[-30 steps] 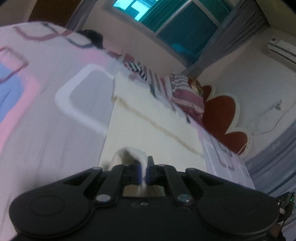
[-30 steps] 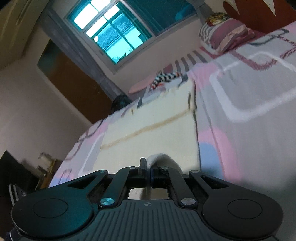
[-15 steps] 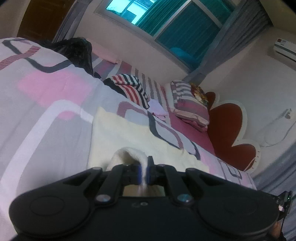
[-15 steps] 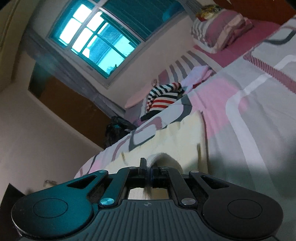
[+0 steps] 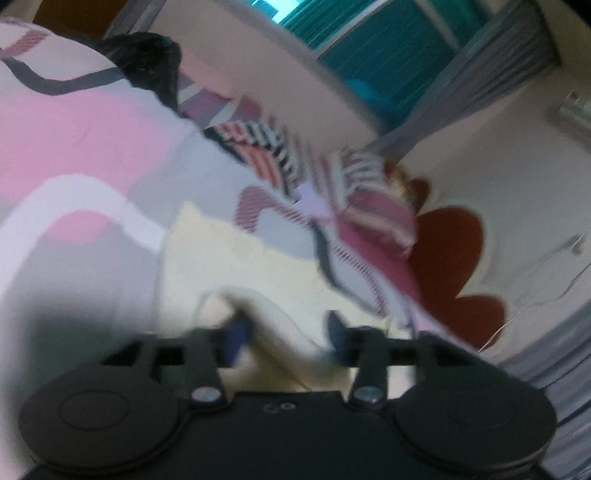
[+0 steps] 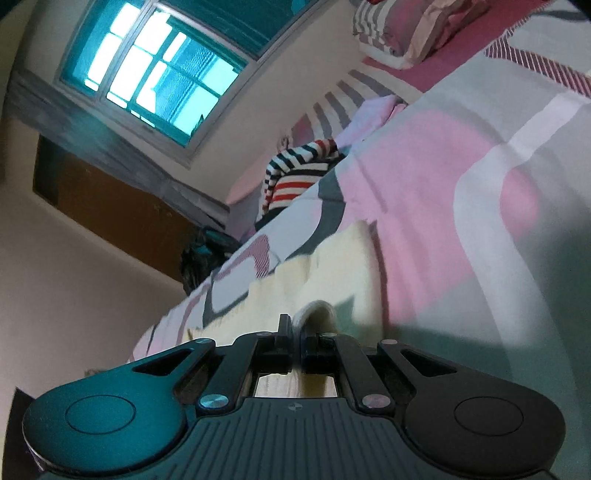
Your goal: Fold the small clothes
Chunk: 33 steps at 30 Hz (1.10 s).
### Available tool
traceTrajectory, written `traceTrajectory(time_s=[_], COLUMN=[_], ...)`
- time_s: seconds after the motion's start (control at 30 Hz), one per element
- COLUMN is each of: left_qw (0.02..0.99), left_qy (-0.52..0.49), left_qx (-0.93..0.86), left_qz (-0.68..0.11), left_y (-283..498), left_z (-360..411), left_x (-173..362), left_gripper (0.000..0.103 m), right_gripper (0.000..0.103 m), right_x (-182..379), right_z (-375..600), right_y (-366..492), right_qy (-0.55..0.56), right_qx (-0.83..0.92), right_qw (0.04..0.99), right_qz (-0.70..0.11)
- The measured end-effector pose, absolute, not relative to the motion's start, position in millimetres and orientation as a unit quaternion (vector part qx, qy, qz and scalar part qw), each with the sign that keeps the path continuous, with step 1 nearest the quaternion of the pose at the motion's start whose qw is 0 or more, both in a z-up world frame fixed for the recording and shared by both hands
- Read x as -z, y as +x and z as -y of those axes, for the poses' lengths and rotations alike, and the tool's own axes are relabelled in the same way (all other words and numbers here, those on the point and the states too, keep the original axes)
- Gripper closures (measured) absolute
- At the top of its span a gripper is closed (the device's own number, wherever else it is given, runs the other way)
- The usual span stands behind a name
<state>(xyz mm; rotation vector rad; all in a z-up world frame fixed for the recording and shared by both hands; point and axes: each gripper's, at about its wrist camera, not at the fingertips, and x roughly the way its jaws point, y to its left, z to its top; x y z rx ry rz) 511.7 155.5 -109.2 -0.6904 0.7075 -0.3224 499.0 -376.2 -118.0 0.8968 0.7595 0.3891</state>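
Note:
A cream-yellow small garment (image 5: 243, 258) lies folded on the patterned bedspread (image 5: 92, 147). In the blurred left wrist view my left gripper (image 5: 286, 330) is open, its jaws spread apart, with a fold of the cream cloth lying loose between them. In the right wrist view the same cream garment (image 6: 332, 273) lies low ahead, and my right gripper (image 6: 295, 325) is shut on its near edge, which curls up over the fingertips.
A striped red, white and dark garment (image 6: 295, 173) lies further up the bed, also in the left wrist view (image 5: 258, 147). A striped pillow (image 6: 402, 26) sits at the head. A dark bag (image 5: 147, 59) sits at the bed's far edge, below a window (image 6: 155, 74).
My left gripper has opened and let go of the cream cloth. Both grippers have carried the near edge forward over the garment and come down low. My right gripper stays shut.

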Motion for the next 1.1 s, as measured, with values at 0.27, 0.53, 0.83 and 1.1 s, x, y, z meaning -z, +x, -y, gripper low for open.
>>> traceTrajectory(time_s=[0.27, 0.53, 0.83, 1.1], left_qw=[0.879, 0.920, 0.930, 0.950], left_qy=[-0.335, -0.201, -0.034, -0.016], left_qx=[0.137, 0.116, 0.095, 0.095], left_qz=[-0.311, -0.317, -0.353, -0.298], left_y=[526, 522, 519, 511], left_z=[-149, -140, -109, -104], left_x=[106, 86, 90, 71], left_gripper=[0.031, 0.033, 0.080, 0.101], right_gripper=[0.080, 0.040, 0.095, 0.101], right_x=[121, 74, 90, 91], right_z=[390, 378, 315, 312], right_y=[514, 501, 501, 491], right_qy=[0.450, 0.307, 0.123, 0.105], right_qx=[-0.162, -0.169, -0.166, -0.154], right_qw=[0.814, 0.890, 0.913, 0.934], right_qz=[-0.329, -0.291, -0.351, -0.303])
